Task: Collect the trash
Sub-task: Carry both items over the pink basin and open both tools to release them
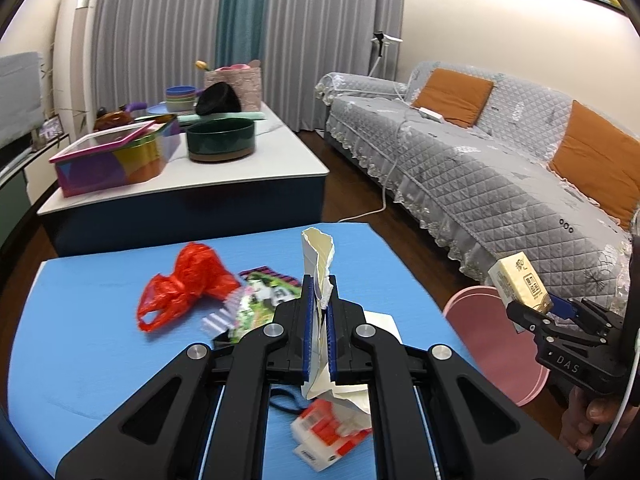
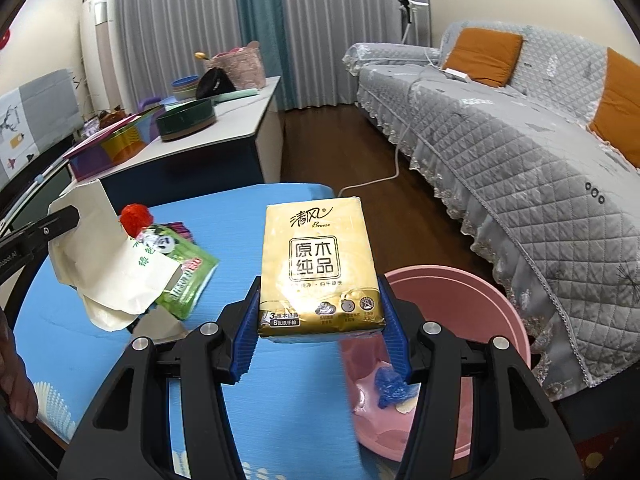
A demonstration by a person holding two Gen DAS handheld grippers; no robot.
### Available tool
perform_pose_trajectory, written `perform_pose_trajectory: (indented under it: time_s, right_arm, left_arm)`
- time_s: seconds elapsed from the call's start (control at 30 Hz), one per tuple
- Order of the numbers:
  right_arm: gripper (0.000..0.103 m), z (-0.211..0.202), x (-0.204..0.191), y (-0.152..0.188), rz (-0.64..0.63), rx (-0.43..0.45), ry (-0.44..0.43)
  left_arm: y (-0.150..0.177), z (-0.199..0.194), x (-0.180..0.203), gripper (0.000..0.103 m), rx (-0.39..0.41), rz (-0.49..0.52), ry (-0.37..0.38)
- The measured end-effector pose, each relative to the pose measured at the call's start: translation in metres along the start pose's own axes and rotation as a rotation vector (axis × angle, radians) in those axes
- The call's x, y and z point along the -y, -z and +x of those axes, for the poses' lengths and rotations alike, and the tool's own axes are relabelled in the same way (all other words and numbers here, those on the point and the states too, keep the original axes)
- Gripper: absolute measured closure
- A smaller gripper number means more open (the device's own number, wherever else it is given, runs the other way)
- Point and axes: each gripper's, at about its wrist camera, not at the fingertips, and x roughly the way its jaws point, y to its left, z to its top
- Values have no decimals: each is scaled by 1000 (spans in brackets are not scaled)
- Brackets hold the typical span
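While my left hand-held gripper pinches crumpled white paper, my right hand-held gripper clamps a gold tissue pack beside the pink bin

Gold tissue pack, pink bin, blue table.

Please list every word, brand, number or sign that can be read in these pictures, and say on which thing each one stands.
"清风" and "Breeze": top of the gold tissue pack held in the right gripper.
"原木纯品": framed, in the middle of that pack.
"3" and "8": on its lower band; the small print beside them is unreadable.
"DAS": on the right gripper's body, left wrist view.
Green characters on the cream paper bag in the left gripper: partly hidden, unreadable.
Green snack wrapper: blurred.
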Motion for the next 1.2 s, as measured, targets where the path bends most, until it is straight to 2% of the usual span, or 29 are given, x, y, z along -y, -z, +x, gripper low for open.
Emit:
perform_pose_trajectory:
  time_s: [0.57, 0.9, 1.2]
  right_arm:
    - [49, -9, 63, 5, 83, 9, 86]
    - [49, -18, 100, 8, 133, 21, 121]
    - [49, -29, 126, 11, 175, 35, 140]
  left_arm:
    - [-3, 20, 69, 97, -22, 70, 119]
    - [-1, 31, 120, 97, -41, 130, 168]
    - [6, 40, 150, 97, -55, 186, 191]
